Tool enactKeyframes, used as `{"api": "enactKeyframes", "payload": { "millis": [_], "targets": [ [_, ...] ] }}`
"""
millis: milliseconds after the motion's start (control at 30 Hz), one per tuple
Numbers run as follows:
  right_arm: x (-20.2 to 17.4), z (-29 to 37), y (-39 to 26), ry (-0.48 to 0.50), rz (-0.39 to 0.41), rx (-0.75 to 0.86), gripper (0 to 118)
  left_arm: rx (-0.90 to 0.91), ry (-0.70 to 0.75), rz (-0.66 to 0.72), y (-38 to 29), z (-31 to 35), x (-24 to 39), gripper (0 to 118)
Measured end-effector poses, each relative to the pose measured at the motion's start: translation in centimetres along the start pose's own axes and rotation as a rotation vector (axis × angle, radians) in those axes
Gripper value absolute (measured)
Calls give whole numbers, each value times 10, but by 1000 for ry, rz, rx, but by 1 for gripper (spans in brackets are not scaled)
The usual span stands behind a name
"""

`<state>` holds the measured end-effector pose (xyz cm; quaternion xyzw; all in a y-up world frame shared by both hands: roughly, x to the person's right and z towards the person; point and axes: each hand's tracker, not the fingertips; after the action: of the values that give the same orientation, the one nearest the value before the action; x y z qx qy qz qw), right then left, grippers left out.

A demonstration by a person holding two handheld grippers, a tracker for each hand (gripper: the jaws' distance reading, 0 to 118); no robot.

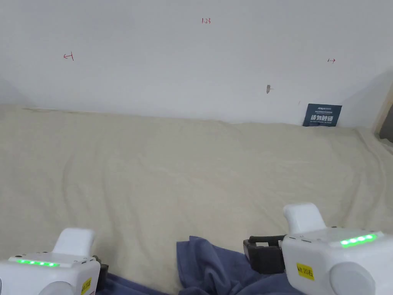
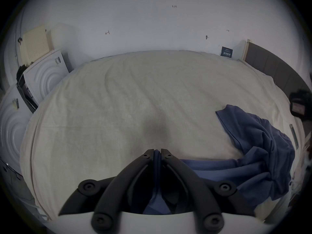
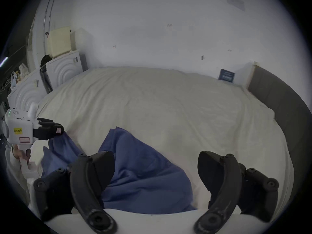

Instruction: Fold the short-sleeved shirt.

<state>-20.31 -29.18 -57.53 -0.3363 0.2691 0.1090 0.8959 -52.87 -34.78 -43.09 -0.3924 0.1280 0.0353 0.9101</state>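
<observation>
A blue short-sleeved shirt [image 1: 209, 265] lies crumpled at the near edge of a cream-covered bed [image 1: 172, 169]. In the left gripper view my left gripper [image 2: 157, 151] is shut on a fold of the blue shirt [image 2: 253, 153], which trails off to the right in a bunched heap. In the right gripper view my right gripper [image 3: 156, 158] stands open above the shirt [image 3: 140, 166], with its jaws wide apart and cloth below the gap. The left gripper [image 3: 57, 130] also appears at the far left of that view, holding up a shirt edge.
A white wall [image 1: 192, 57] runs along the far side of the bed. A small dark blue sign [image 1: 322, 115] leans there at the back right. A dark headboard [image 3: 278, 102] borders the bed's right side. White cabinets [image 2: 43, 75] stand to the left.
</observation>
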Motion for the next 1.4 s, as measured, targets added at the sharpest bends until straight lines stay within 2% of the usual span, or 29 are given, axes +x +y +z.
{"api": "enactKeyframes", "payload": {
  "millis": [167,200,367,400,467,500,533,567,600,667,700,733,767,800,833,867,900,967,1133,1233,1333,1400],
  "targets": [
    [16,-60,23,124,3,-169,102,-3,-8,15,2,1,-2,7],
    [17,-74,26,105,10,-215,102,2,-7,16,2,2,-2,7],
    [32,-137,26,-21,-67,-334,102,-15,-6,13,3,-4,-3,7],
    [32,-146,23,-12,-69,-376,102,-17,-7,14,2,-5,-3,7],
    [28,-156,14,28,-59,-437,102,-18,-7,24,2,-6,-4,7],
    [22,-156,10,20,-50,-436,102,-17,-8,25,2,-7,-3,7],
    [15,-152,6,-11,2,-398,102,-20,-7,25,2,-9,-3,7],
    [12,-148,7,-31,3,-385,100,-25,-4,21,2,-11,-2,7],
    [8,-144,10,-22,-7,-399,92,-31,1,15,2,-12,-1,7],
    [6,-136,17,23,-22,-410,66,-35,4,15,1,-14,0,7],
    [2,-132,19,15,-10,-410,52,-37,6,17,1,-15,0,7],
    [-3,-130,18,22,15,-417,34,-40,7,20,0,-15,1,7],
    [-13,-119,18,31,32,-418,23,-40,5,19,-1,-15,1,7],
    [-21,-113,17,-15,82,-420,7,-44,6,17,-2,-15,2,7],
    [-25,-111,16,-47,122,-423,1,-46,11,11,-3,-14,2,7],
    [-24,-109,15,-79,121,-413,0,-47,15,6,-3,-14,2,7],
    [-5,-119,19,2,37,-423,1,-49,19,6,-3,-13,2,7],
    [3,-115,24,19,-20,-424,1,-44,13,15,0,-8,-1,7],
    [29,-89,44,13,-12,-356,1,-27,23,6,7,5,-3,7],
    [44,-62,60,83,-80,-293,1,-9,27,4,12,17,-2,7],
    [55,-28,73,73,-105,-216,0,18,44,2,19,32,-1,7],
    [68,-4,83,96,-158,-164,1,51,67,13,25,45,-2,7]
  ]
}}
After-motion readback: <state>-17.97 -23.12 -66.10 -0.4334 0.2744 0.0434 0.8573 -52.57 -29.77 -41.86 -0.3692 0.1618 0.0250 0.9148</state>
